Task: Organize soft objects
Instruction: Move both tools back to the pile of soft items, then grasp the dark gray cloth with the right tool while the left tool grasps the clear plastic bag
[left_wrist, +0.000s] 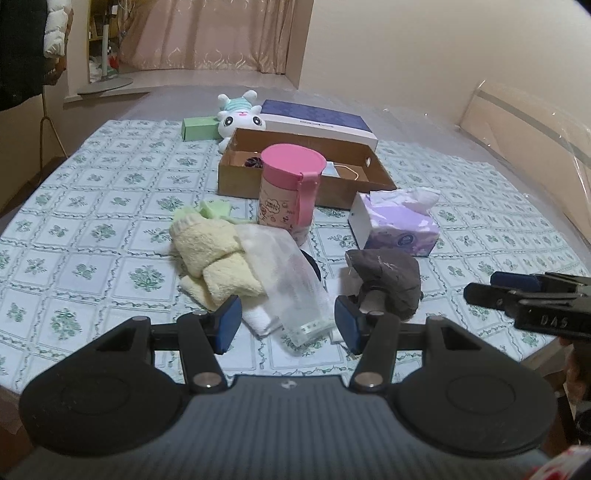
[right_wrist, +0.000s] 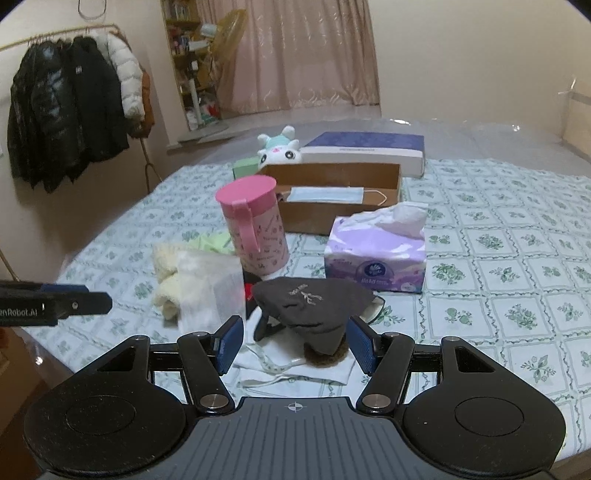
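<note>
Left tool (left_wrist: 287, 324) wide above clear pouch (left_wrist: 291, 280), empty; right tool (right_wrist: 295, 343) wide near grey cloth (right_wrist: 314, 306), empty

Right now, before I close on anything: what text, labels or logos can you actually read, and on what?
"DAS": on the right gripper, seen from the left wrist; cut off by the frame edge.
"enRobot.AI": on the left gripper, seen from the right wrist; its start is cut off.
Tissue pack: round logo and print, too small to read.
Pink-lidded cup: printed text, blurred.
Blue box: side strip, unreadable.
Dark cloth: embroidery, unreadable.
</note>
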